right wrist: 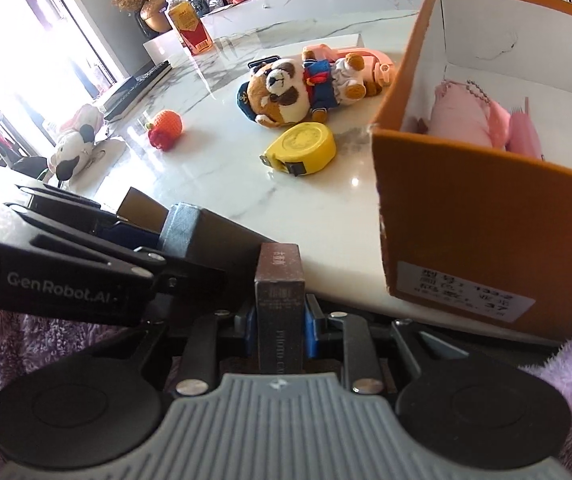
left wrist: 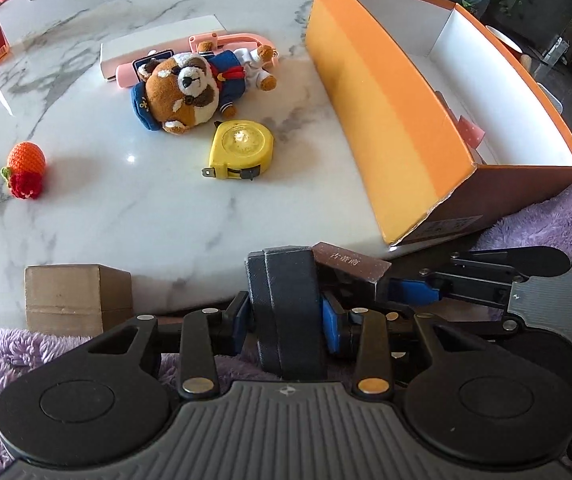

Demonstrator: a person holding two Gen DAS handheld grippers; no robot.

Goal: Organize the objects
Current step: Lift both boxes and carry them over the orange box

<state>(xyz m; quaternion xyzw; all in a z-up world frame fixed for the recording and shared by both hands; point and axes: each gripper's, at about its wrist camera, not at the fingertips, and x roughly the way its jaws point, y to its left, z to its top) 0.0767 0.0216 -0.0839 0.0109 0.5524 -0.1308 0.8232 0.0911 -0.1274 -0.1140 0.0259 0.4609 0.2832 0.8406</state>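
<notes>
- Orange box [left wrist: 390, 120] is the biggest thing here and, I reckon, the drop spot. It sits at the bench's [left wrist: 126, 208] near right corner, long axis running away from me twd the far edge. A white divider splits it into compartments.
- Right hand-held gripper [right wrist: 280, 328] is pinching a slim brown box [right wrist: 280, 280], upright, long axis along the fingers. The orange box lies just ahead and to its right, near wall close. So the right arm is nearer the drop, and I judge the move turns on lifting up and over that wall.
- Left hand-held gripper [left wrist: 286, 316] is clamped on a dark grey-blue case [left wrist: 286, 288], also upright. The orange box is ahead-right of it, but further off than from the right one.
- Plush dog in sailor suit [left wrist: 190, 84] lies mid-bench on its side, long axis roughly left-right, over pink items. Yellow tape measure [left wrist: 242, 150] sits just beside it on the near side; crochet fruit [left wrist: 26, 168] is well apart, twd the left edge.
- Small cardboard cube [left wrist: 74, 296] is at the near edge, left of the left gripper.
- View diffs: right wrist cam looks into the near compartment and shows pink things [right wrist: 478, 120] already inside; left wrist cam sees mostly the outer wall and bare white lining, w/ only a pink scrap. Left cam shows the two held items nearly touching.
</notes>
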